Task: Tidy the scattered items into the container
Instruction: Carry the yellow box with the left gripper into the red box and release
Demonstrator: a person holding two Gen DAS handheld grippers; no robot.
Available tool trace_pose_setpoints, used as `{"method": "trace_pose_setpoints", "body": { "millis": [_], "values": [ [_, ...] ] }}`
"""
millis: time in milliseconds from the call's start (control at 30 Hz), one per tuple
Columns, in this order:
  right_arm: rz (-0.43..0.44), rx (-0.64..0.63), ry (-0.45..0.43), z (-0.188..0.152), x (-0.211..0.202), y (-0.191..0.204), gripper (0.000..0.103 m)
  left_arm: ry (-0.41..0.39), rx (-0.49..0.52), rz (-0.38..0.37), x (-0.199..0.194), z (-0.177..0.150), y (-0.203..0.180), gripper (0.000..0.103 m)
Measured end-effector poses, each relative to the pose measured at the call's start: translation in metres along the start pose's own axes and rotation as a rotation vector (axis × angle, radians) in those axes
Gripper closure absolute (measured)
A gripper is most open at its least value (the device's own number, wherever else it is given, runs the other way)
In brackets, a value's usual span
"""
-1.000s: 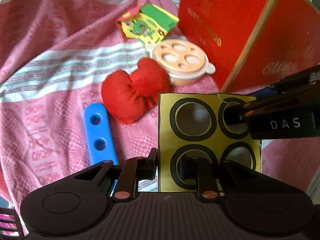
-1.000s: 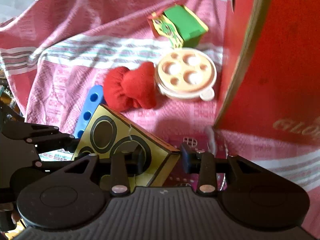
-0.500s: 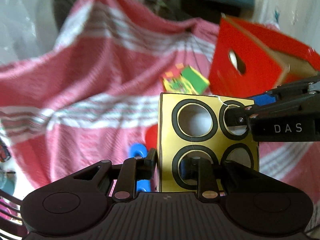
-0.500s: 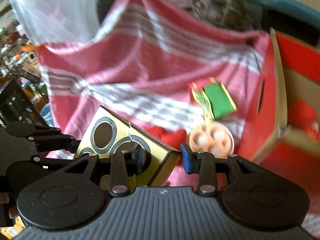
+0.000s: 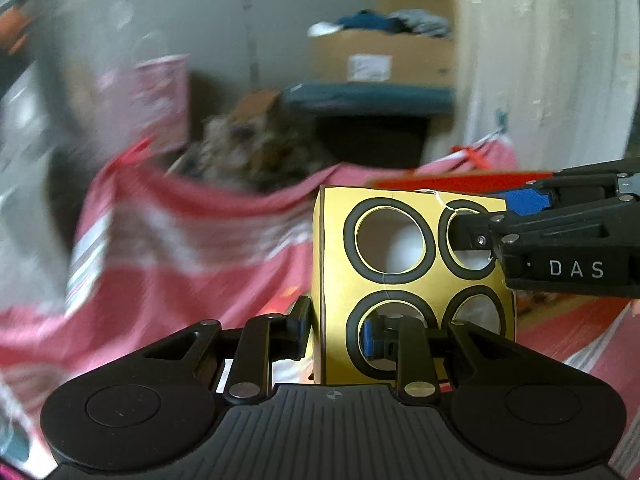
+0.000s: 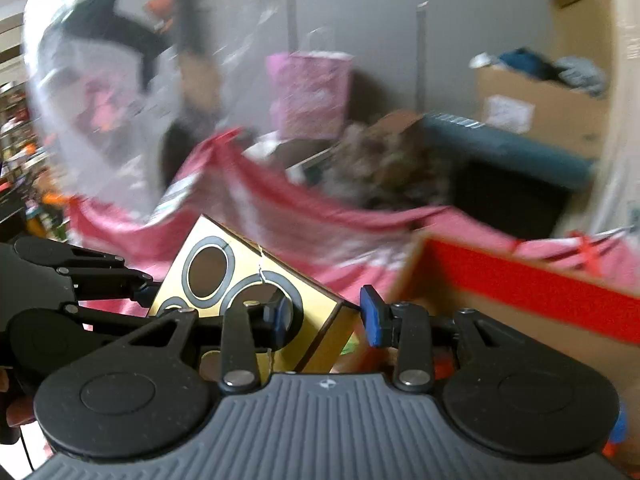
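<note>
The yellow box (image 5: 412, 280) with four black-ringed round holes hangs between both grippers — left gripper (image 5: 336, 330) and right gripper (image 6: 324, 316) jaws each grip one wall, beside the red container (image 6: 520, 280). Background blurred — cloth (image 5: 180, 248) indistinct.

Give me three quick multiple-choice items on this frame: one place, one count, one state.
1. Where is the red container in the right wrist view?
A. right of the yellow box
B. left of it
C. on top of it

2. How many black-ringed holes show on the box face in the left wrist view?
A. two
B. four
C. six

3. How is the box held?
A. by both grippers
B. by neither
C. by the left only

Key: 1 A, it sits rightward; 2 B, two rows of two; 3 A, left gripper and right gripper both clamp its walls.
</note>
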State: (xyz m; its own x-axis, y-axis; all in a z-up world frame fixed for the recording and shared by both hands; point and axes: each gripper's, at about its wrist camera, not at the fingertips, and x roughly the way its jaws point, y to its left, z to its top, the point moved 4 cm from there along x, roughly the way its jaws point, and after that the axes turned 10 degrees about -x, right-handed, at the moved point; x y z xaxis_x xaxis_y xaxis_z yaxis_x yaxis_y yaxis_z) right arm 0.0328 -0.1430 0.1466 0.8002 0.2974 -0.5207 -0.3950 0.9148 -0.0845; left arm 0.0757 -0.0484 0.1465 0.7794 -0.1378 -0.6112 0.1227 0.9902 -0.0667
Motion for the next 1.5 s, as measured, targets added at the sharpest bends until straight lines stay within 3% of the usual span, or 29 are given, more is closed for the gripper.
{"method": "trace_pose_setpoints", "body": {
  "millis": [200,367,433,467,533,567,633,667,1067,1500],
  "values": [
    [-0.11,0.067,0.037,-0.015,-0.012,-0.083,0.062,0.043,0.08,-0.089,0.047,0.028,-0.074,0.08],
    [-0.104,0.119,0.106,-0.039,-0.001,-0.117,0.062,0.121,0.102,-0.116,0.084,0.022,-0.106,0.081],
    [-0.08,0.155,0.128,-0.046,0.009,-0.128,0.055,0.146,0.11,-0.103,0.098,0.018,-0.112,0.082],
    [-0.075,0.172,0.131,-0.048,0.01,-0.132,0.042,0.156,0.115,-0.096,0.104,0.018,-0.114,0.074],
    [-0.074,0.194,0.139,-0.049,0.018,-0.138,0.025,0.159,0.111,-0.091,0.112,0.017,-0.113,0.047],
    [-0.074,0.196,0.14,-0.05,0.019,-0.139,0.019,0.156,0.108,-0.082,0.115,0.017,-0.111,0.027],
    [-0.074,0.199,0.143,-0.05,0.024,-0.142,0.012,0.131,0.097,-0.083,0.114,0.021,-0.108,0.007],
    [-0.077,0.198,0.146,-0.051,0.024,-0.142,0.011,0.117,0.087,-0.088,0.112,0.022,-0.107,0.002],
    [-0.082,0.237,0.224,-0.066,0.05,-0.145,0.01,0.171,0.1,-0.046,0.134,0.017,-0.097,0.002],
    [-0.101,0.257,0.225,-0.067,0.045,-0.129,0.009,0.134,0.12,-0.046,0.111,0.013,-0.084,0.002]
  ]
}}
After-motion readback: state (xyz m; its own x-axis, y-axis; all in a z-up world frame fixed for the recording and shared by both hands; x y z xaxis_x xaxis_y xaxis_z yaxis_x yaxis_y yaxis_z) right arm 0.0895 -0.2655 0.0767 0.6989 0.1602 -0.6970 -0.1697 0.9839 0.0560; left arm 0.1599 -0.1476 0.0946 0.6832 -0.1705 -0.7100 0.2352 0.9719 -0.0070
